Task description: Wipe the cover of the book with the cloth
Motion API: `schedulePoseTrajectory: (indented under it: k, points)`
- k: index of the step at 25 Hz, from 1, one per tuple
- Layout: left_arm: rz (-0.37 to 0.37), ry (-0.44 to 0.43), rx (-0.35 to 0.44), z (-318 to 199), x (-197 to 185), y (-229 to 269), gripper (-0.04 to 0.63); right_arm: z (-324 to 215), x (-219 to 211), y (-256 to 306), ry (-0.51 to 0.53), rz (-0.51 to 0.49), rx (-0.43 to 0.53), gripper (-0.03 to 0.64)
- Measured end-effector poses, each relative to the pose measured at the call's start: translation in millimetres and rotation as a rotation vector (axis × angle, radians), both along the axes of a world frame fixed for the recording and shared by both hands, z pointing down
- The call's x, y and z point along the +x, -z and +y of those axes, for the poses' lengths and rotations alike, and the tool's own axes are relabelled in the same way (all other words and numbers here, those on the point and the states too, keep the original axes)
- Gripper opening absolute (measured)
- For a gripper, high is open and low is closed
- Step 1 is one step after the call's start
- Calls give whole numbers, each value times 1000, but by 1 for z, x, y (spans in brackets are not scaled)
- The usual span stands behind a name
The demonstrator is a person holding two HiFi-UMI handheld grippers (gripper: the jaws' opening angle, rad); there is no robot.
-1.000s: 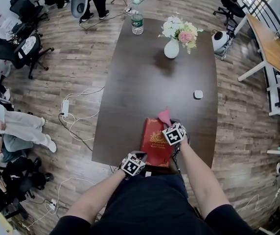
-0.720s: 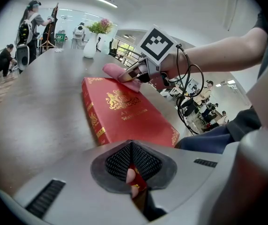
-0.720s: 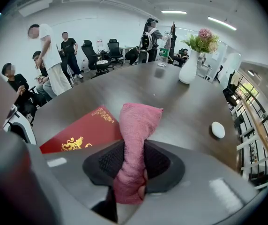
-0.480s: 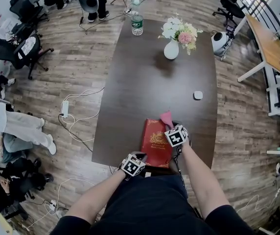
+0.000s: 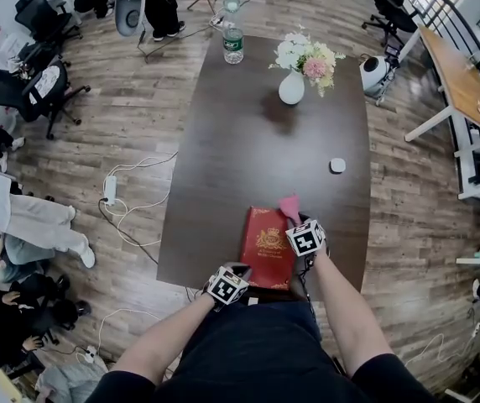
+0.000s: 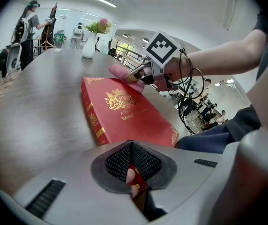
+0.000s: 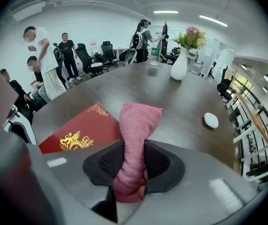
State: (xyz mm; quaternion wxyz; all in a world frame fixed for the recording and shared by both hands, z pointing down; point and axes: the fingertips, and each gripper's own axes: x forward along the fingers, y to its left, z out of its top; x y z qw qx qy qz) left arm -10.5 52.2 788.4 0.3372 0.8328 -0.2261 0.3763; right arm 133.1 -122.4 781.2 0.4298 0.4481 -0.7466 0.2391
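A red book [image 5: 265, 243] with gold print lies flat near the table's front edge; the same book [image 6: 124, 108] fills the left gripper view. My left gripper [image 5: 238, 271] is shut on the book's near edge, and a sliver of red cover shows between its jaws [image 6: 134, 176]. My right gripper [image 5: 295, 222] is shut on a rolled pink cloth [image 7: 135, 125]. The cloth [image 5: 289, 206] sticks out forward by the book's far right corner [image 7: 99, 109]. In the left gripper view the cloth [image 6: 121, 72] seems to touch the cover there.
The dark brown table [image 5: 257, 133] carries a white vase of flowers [image 5: 293, 84], a water bottle [image 5: 233, 42] at the far end and a small white puck [image 5: 337, 164] to the right. Office chairs and people stand around the left and far sides.
My right gripper and the pink cloth have slid a little to the right and toward me along the book's far right corner. The left gripper and the book stay put.
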Motion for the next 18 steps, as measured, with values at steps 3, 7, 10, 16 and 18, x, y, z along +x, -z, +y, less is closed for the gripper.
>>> schedulePoseTrajectory:
  k: [3, 7, 10, 16, 18]
  points:
    - [-2, -6, 1, 0, 0, 0, -5, 3, 4, -1, -16, -2, -5, 118]
    - [0, -10, 2, 0, 0, -1, -5, 6, 7, -2, -33, -8, -7, 118]
    - [-2, -11, 3, 1, 0, 0, -5, 9, 11, -1, -43, -6, -10, 118]
    - [-8, -14, 19, -5, 1, 8, -5, 14, 16, 0, -42, 12, -19, 118]
    - [-10, -17, 23, -5, 1, 9, -5, 15, 18, 1, -48, 17, -18, 118]
